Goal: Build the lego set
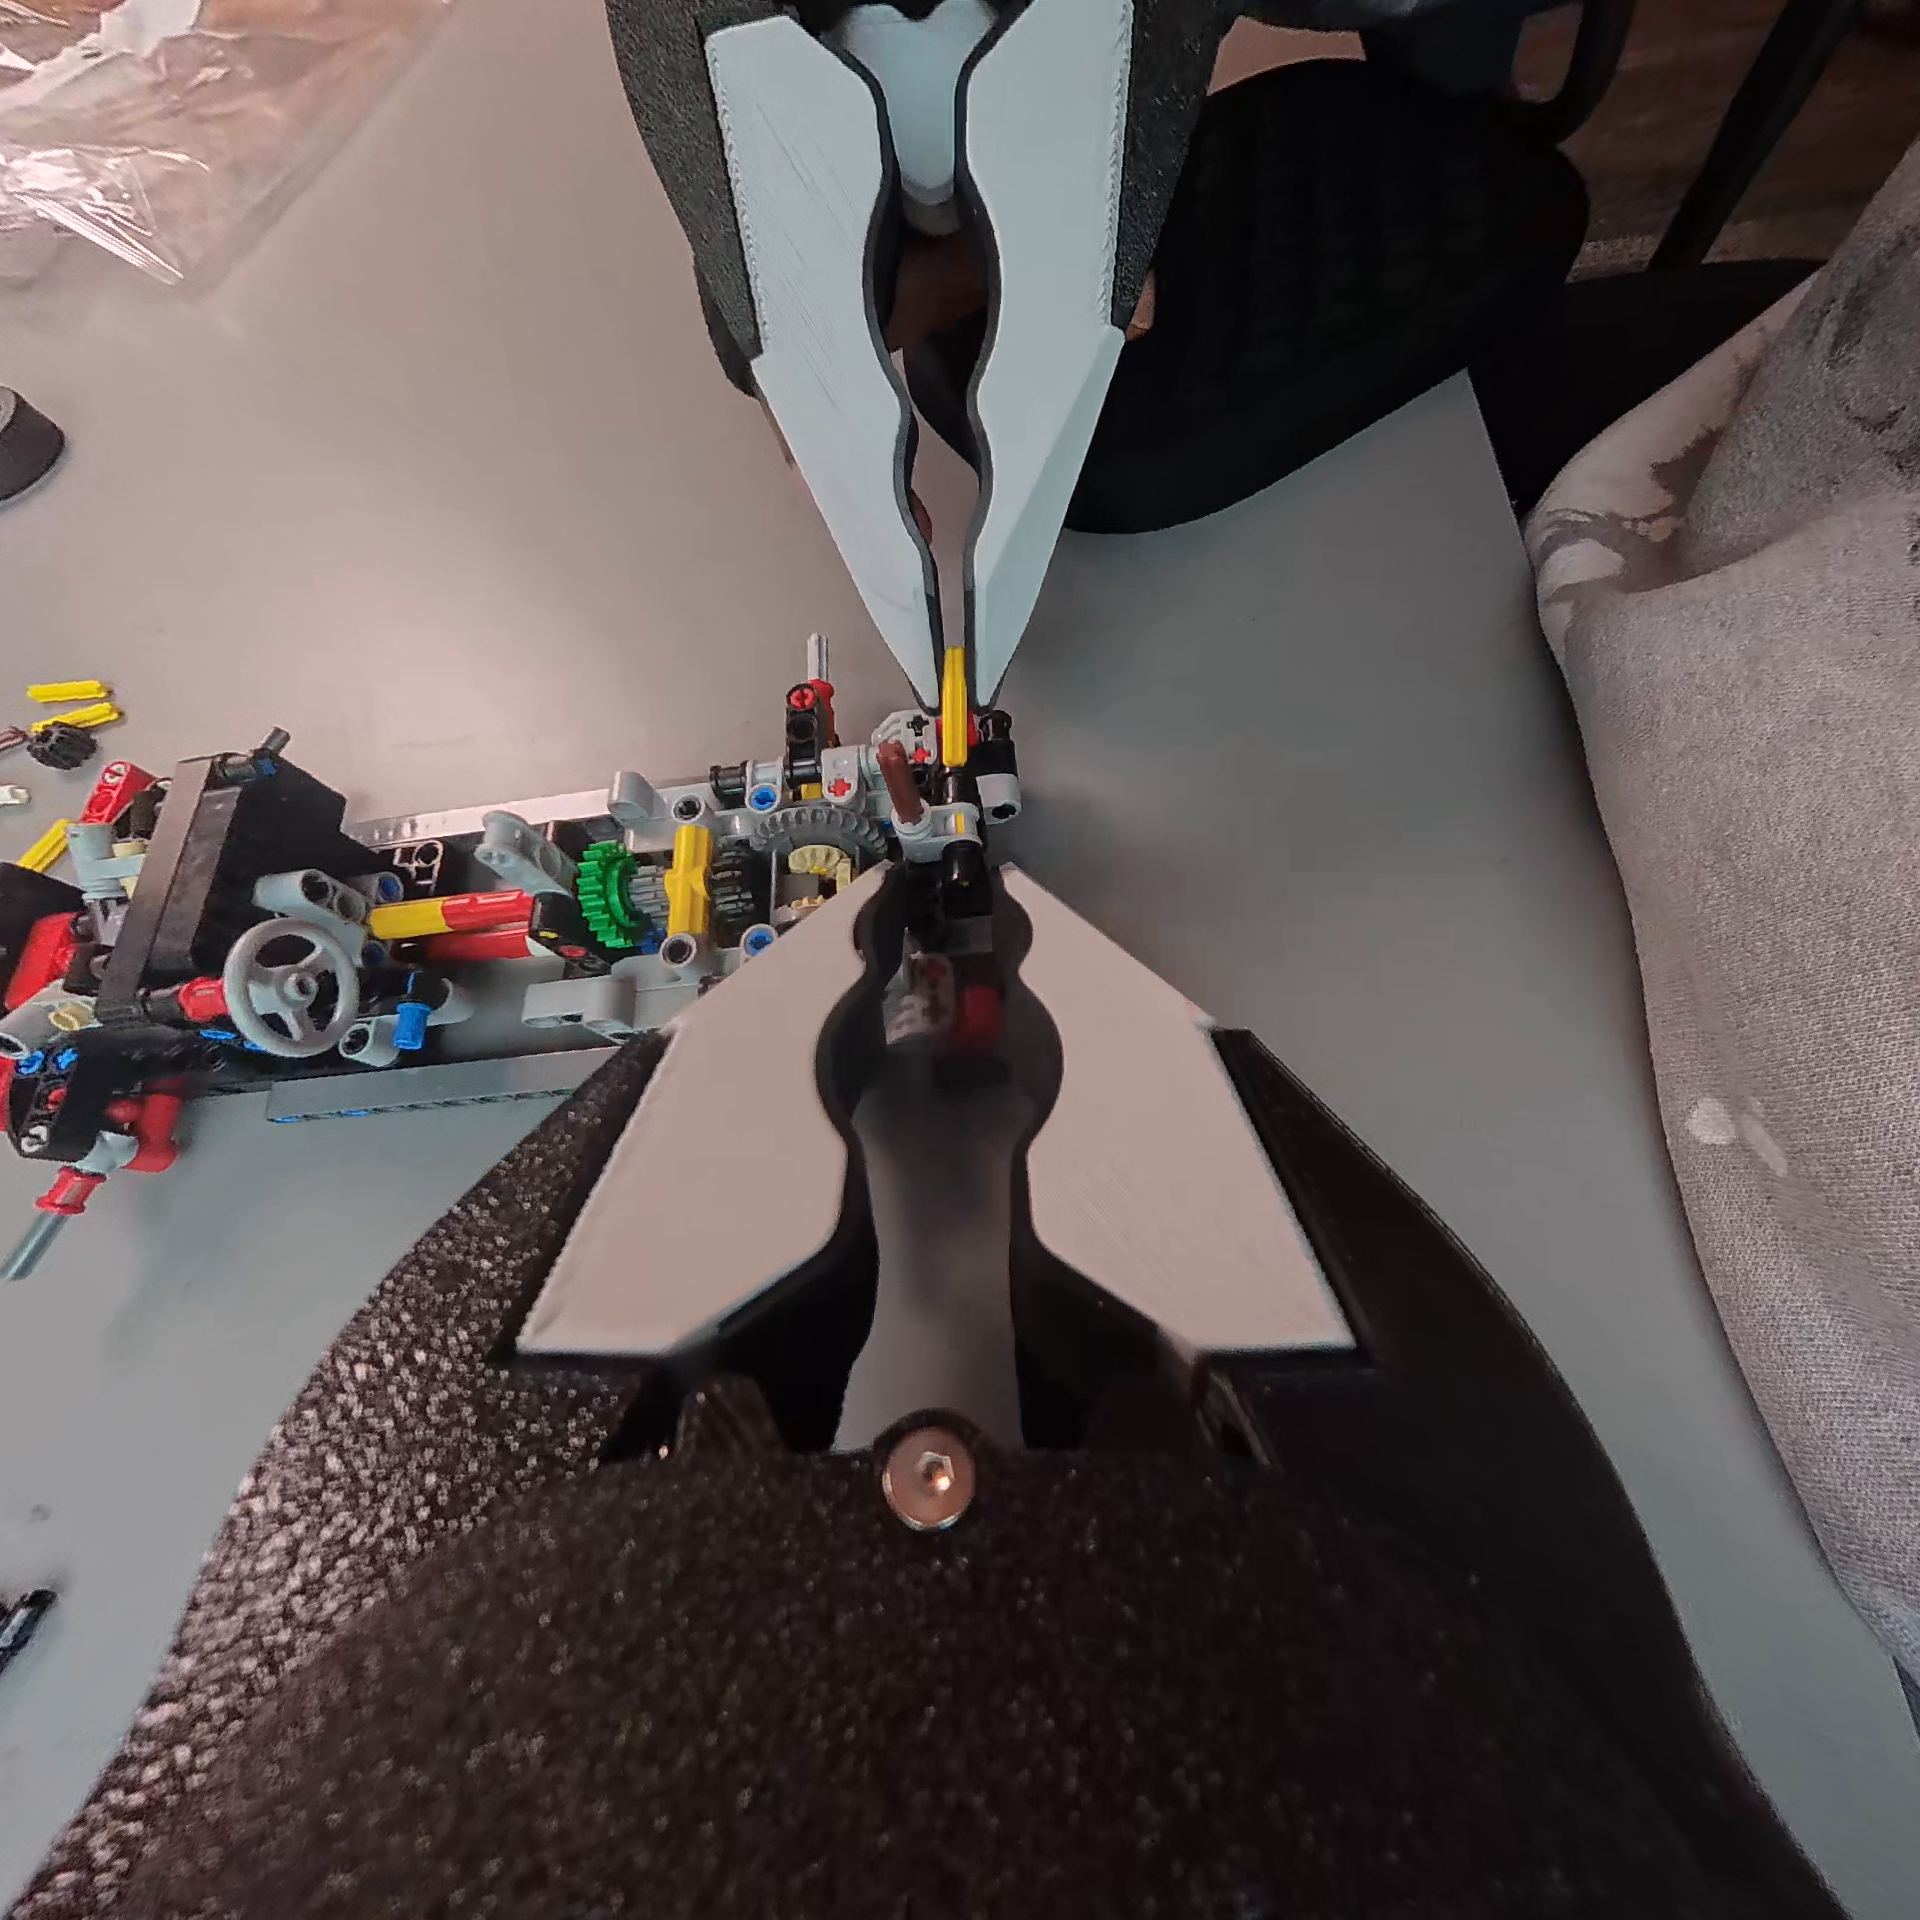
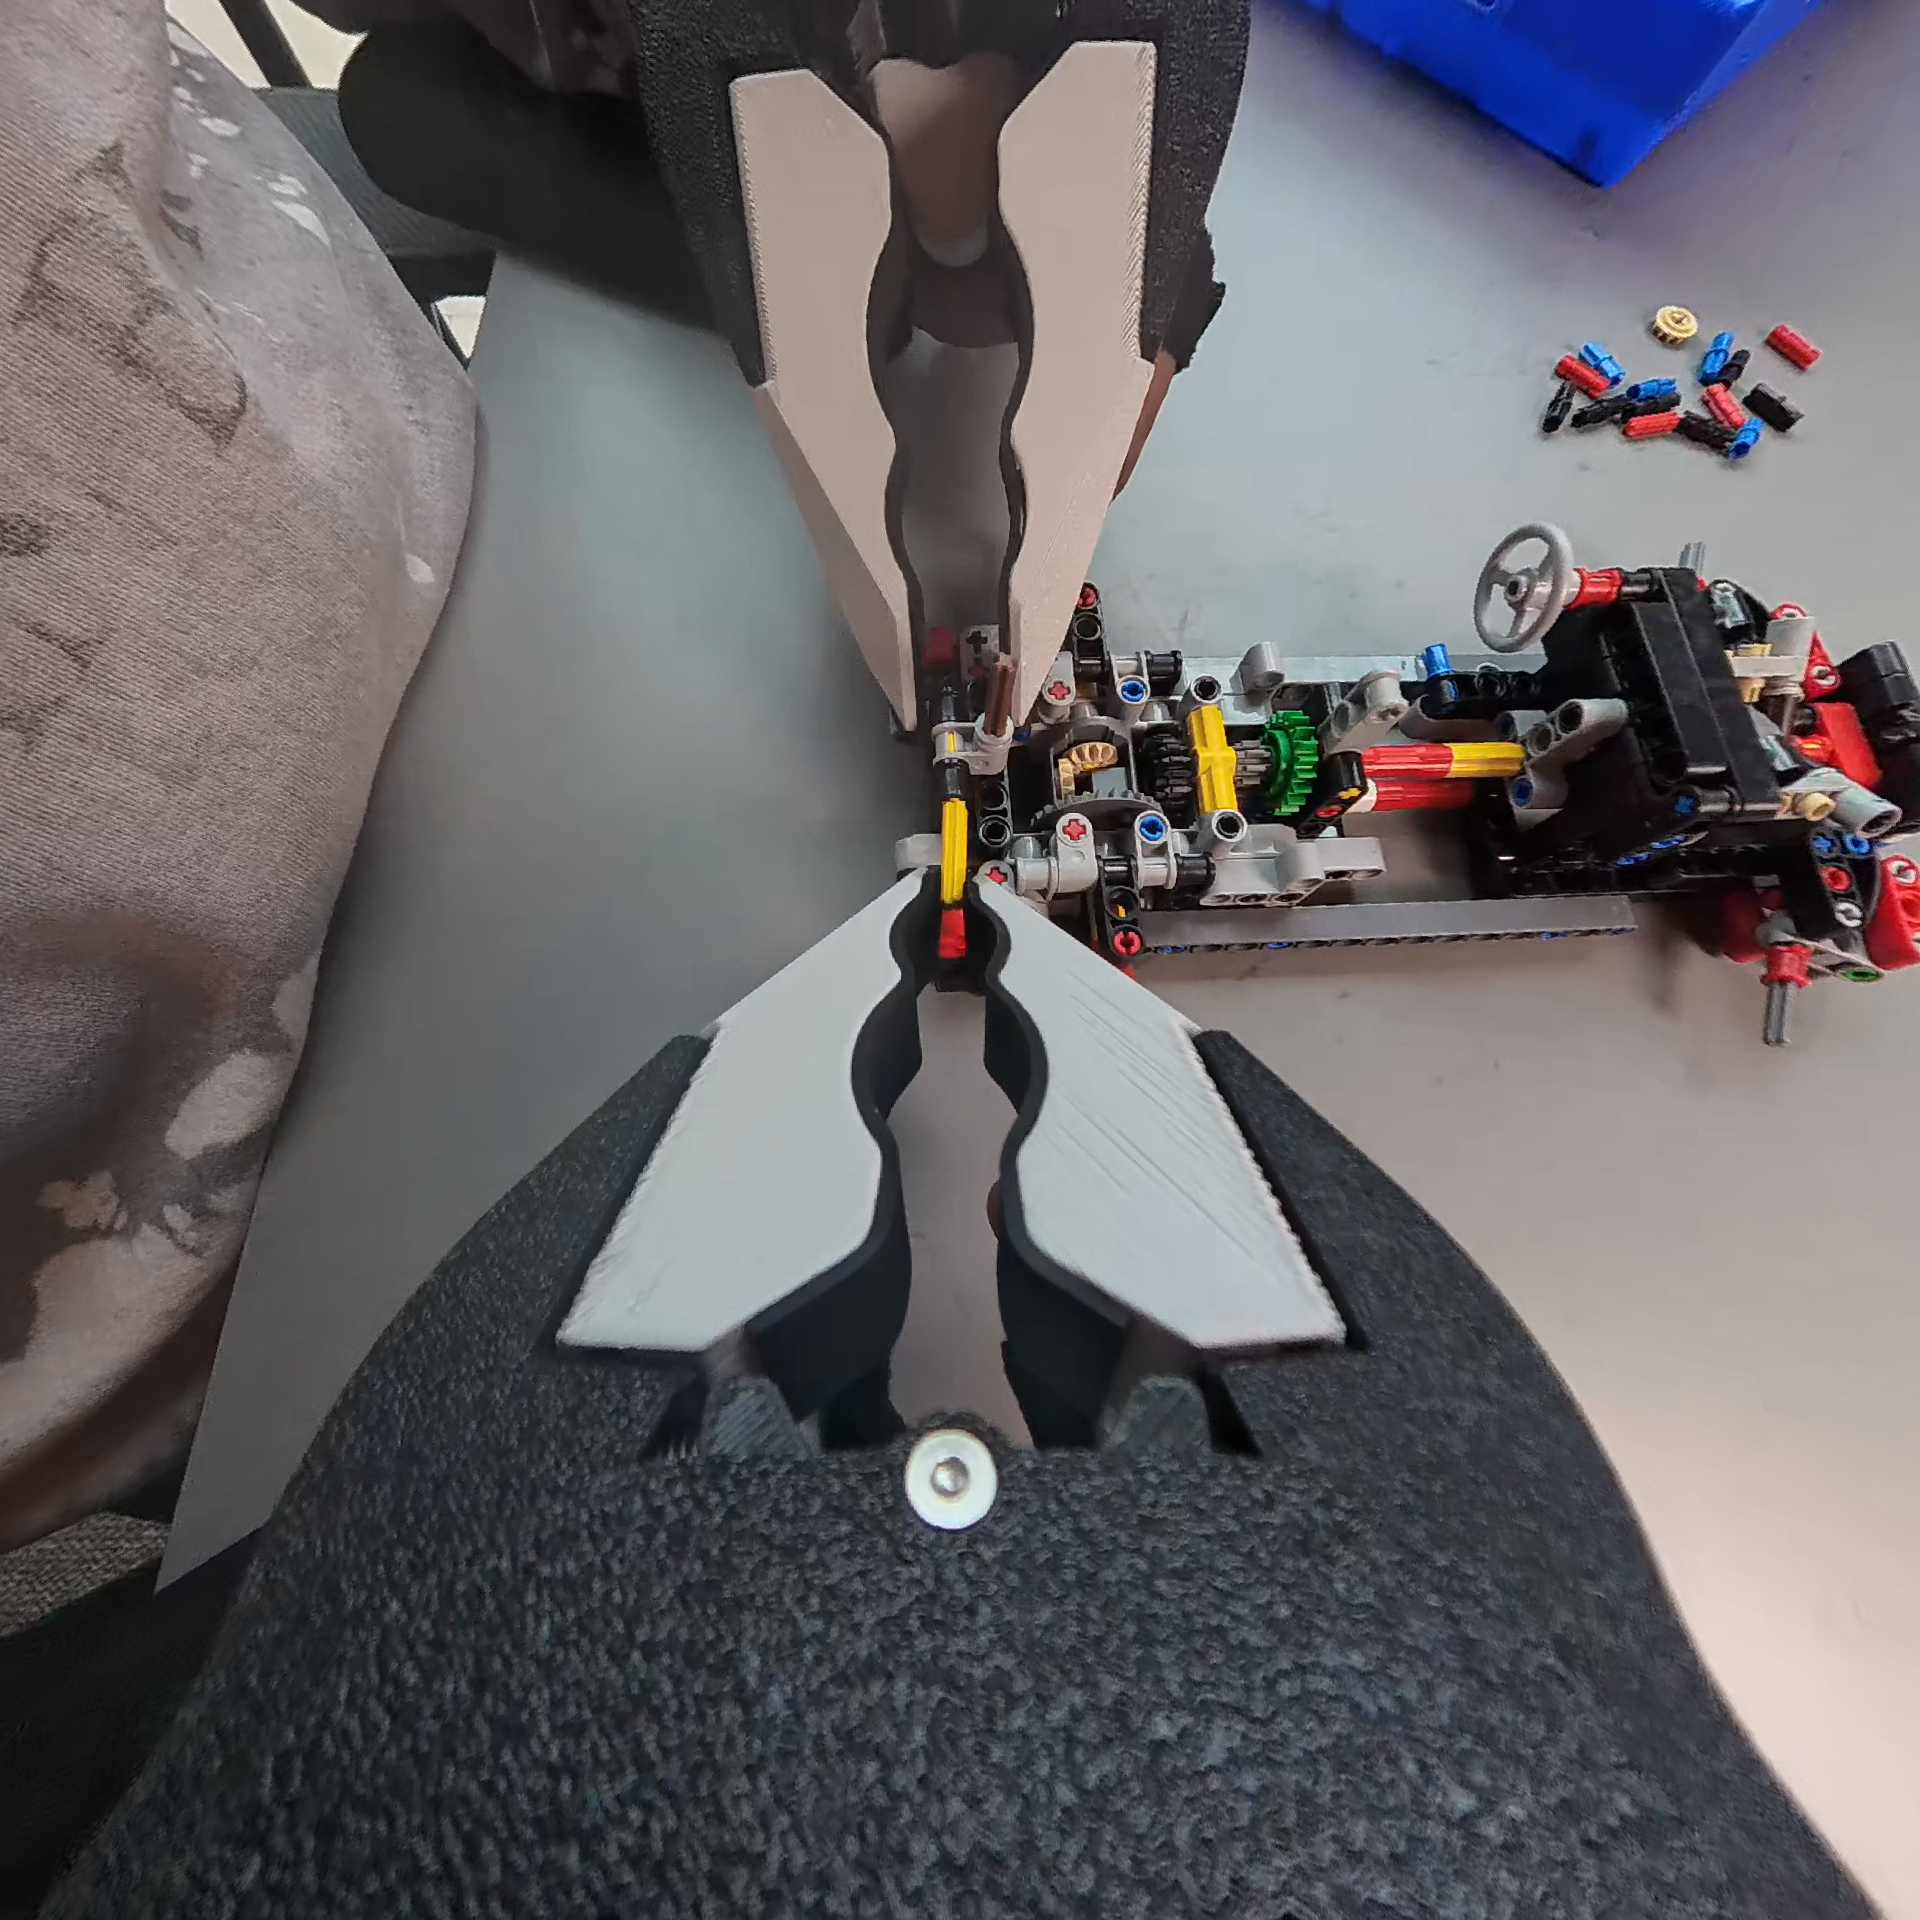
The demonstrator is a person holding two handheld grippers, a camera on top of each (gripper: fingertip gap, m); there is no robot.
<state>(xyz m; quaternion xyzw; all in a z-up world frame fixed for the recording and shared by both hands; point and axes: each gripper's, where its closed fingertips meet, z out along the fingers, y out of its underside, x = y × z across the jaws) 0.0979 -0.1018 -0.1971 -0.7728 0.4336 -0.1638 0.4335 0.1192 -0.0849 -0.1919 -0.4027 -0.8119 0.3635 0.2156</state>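
A long lego chassis (image 1: 623,894) with gears, a green cog and a grey steering wheel (image 1: 296,987) lies on the grey table; it also shows in the right wrist view (image 2: 1351,790). My left gripper (image 1: 943,883) is shut on the black and red parts at the chassis's near end, and it reaches in from the top of the right wrist view (image 2: 966,707). My right gripper (image 2: 948,894) is shut on a thin yellow axle (image 2: 953,831) that stands against that same end. In the left wrist view it (image 1: 961,691) comes from above with the axle (image 1: 954,696) between its tips.
Loose red, blue and black pins (image 2: 1673,395) lie at the far right, near a blue bin (image 2: 1579,73). Clear plastic bags (image 1: 135,135) and loose yellow pieces (image 1: 68,707) lie at the left. A person in a grey garment (image 1: 1766,831) sits at the table edge. Less than 4 cm separates the two grippers' tips.
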